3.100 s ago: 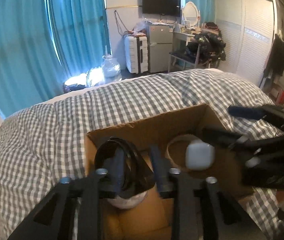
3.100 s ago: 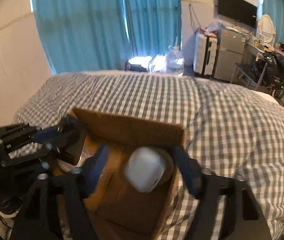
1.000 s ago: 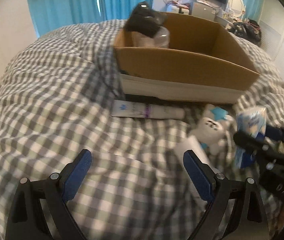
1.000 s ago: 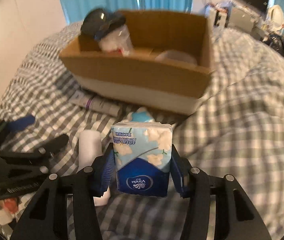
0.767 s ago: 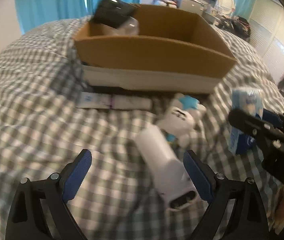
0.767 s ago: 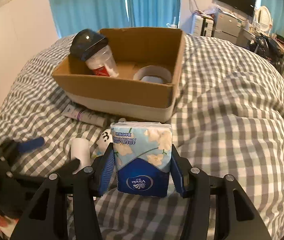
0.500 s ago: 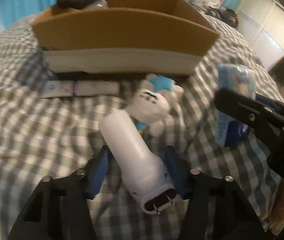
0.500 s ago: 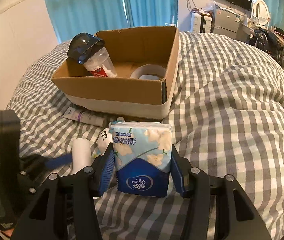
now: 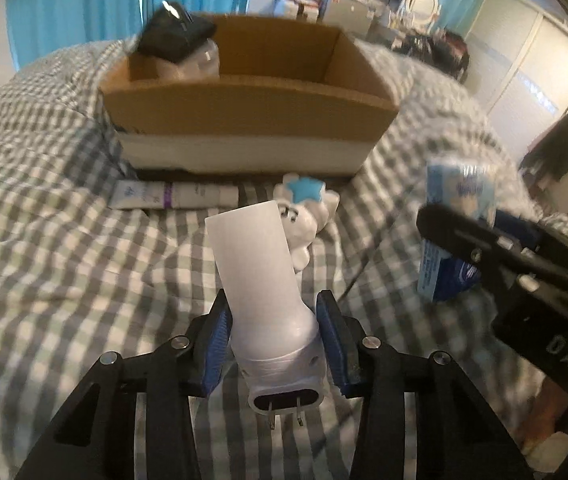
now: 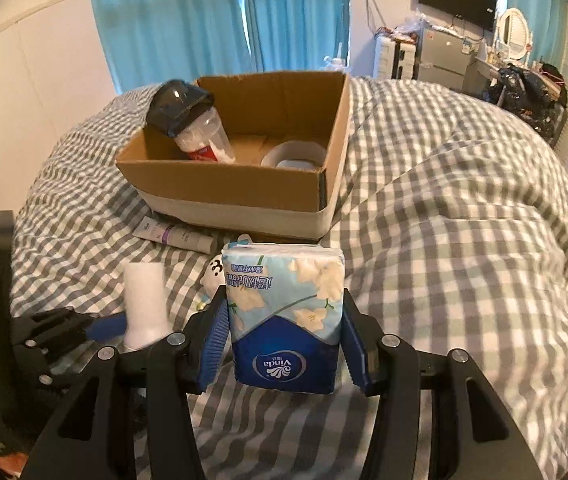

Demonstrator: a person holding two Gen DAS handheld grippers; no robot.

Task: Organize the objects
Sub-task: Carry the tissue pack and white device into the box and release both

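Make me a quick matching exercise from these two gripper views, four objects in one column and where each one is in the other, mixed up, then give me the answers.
1. tissue pack
2. white plug-in device
3. tape roll
4. cream tube

A. inside the cardboard box
B. in the left gripper
C. on the checked blanket, by the box
D. in the right gripper

Pairs: 1-D, 2-B, 3-A, 4-C

left gripper (image 9: 276, 336) clamped on white plug-in device (image 9: 262, 280), prongs toward camera. beyond: plush toy (image 9: 303, 216), tube (image 9: 176, 200), cardboard box (image 9: 244, 120) on checked bed (image 9: 44, 260). right gripper (image 9: 523, 272) gripping tissue pack (image 9: 457, 216).
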